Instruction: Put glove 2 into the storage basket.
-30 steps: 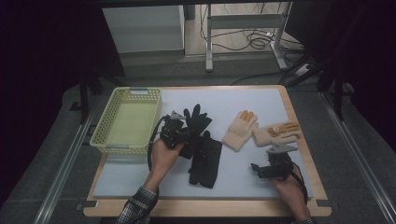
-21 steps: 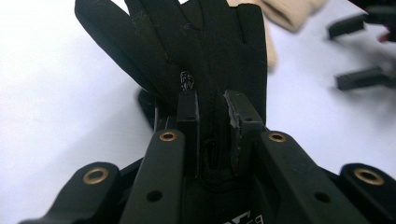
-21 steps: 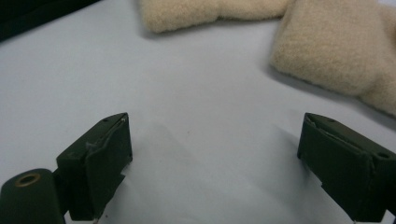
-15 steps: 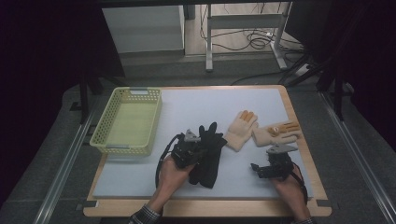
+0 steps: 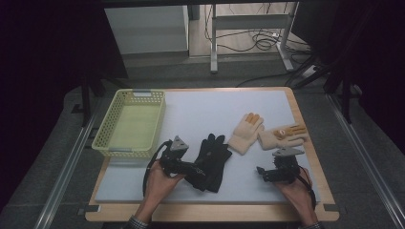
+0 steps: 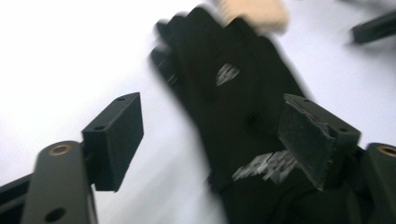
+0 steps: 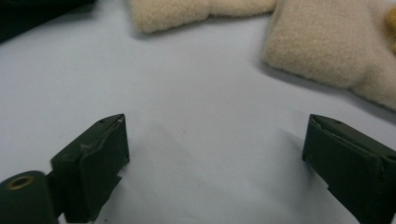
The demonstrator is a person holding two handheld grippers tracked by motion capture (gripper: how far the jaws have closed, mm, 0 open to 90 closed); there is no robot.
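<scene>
left gripper (image 5: 195,170): fingers have just been opening, black glove (image 5: 212,160) between them but not pinched
right gripper (image 5: 261,171): fingers wide apart, holding nothing, parked near the cream gloves (image 5: 246,132)
black glove spot: flat on the counter (image 5: 200,109), long axis running away from the left gripper
look: black, limp, small white print

The left gripper view is smeared: the black gloves (image 6: 243,107) blur at their edges, and the white print on them cannot be read. A cream glove (image 6: 254,11) is cut off by the top edge there. In the right gripper view both cream gloves (image 7: 201,14) run out of frame (only cuffs show). From above, the left gripper's (image 5: 193,168) tips merge with the dark gloves.
</scene>
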